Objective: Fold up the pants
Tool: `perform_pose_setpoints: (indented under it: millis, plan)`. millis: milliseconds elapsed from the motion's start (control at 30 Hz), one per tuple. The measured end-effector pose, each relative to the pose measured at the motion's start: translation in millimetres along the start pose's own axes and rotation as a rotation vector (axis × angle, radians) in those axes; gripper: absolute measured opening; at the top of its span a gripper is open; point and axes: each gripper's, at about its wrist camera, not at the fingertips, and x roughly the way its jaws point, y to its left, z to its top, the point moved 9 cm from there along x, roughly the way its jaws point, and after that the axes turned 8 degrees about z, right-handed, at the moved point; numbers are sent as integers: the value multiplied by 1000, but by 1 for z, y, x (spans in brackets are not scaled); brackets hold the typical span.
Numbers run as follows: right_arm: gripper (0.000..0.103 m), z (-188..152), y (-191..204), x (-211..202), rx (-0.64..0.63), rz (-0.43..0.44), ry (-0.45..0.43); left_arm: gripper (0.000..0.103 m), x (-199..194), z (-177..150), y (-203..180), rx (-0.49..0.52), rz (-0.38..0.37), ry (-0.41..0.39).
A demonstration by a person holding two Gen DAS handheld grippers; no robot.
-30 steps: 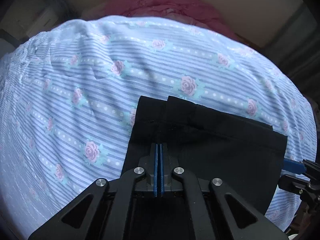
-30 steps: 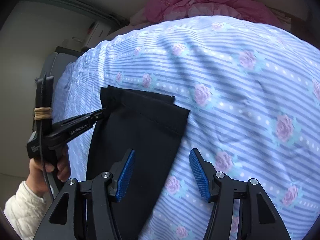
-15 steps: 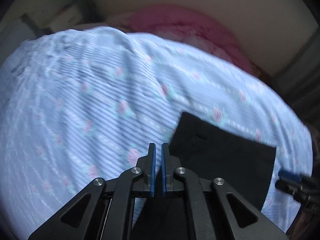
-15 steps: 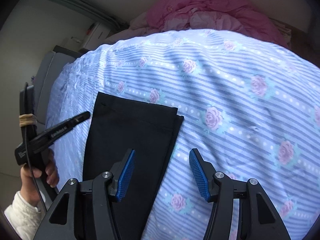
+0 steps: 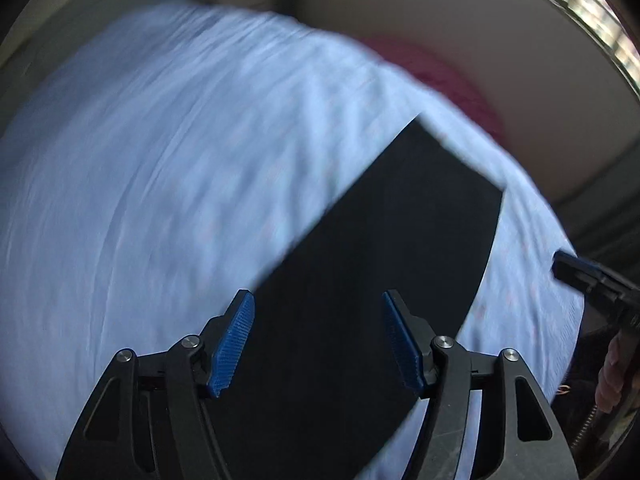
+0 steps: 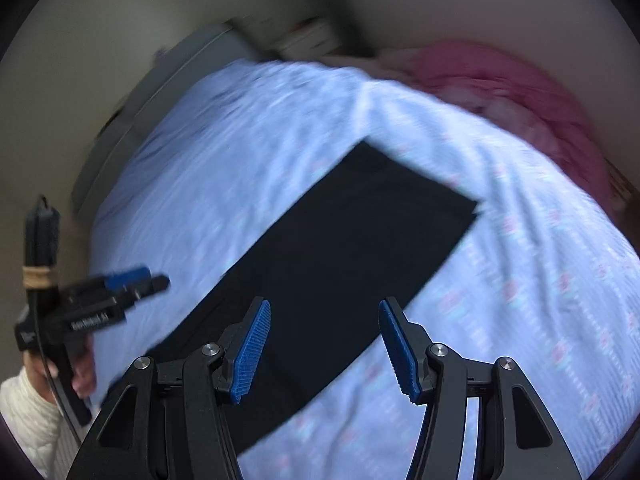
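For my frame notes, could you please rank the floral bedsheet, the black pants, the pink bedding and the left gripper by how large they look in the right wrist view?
1. floral bedsheet, by far the largest.
2. black pants.
3. pink bedding.
4. left gripper, smallest, both jaws apart, holding nothing.

1. You've got the black pants (image 6: 344,264) folded into a long flat strip on the bed.
2. In your right wrist view the strip runs from 7 o'clock up to 1 o'clock.
3. Far end is square-cut; nothing grips it.
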Motion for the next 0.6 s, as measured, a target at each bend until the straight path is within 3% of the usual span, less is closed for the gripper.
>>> perform_pose_setpoints:
  millis: [100,267,433,600]
  plan:
    - [58,-36,47,4,-101,60,92,65,-33,-87,41,-126,65,58]
    - [58,-108,121,11,-234,171,263,68,-85,-199,89,-321,155,98]
    - [58,-169,179,13,-337,262,390,74,-124,-295,114,-525,182,101]
    - [58,-237,227,27,-456,312,529,74,-137,-382,137,-685,226,137]
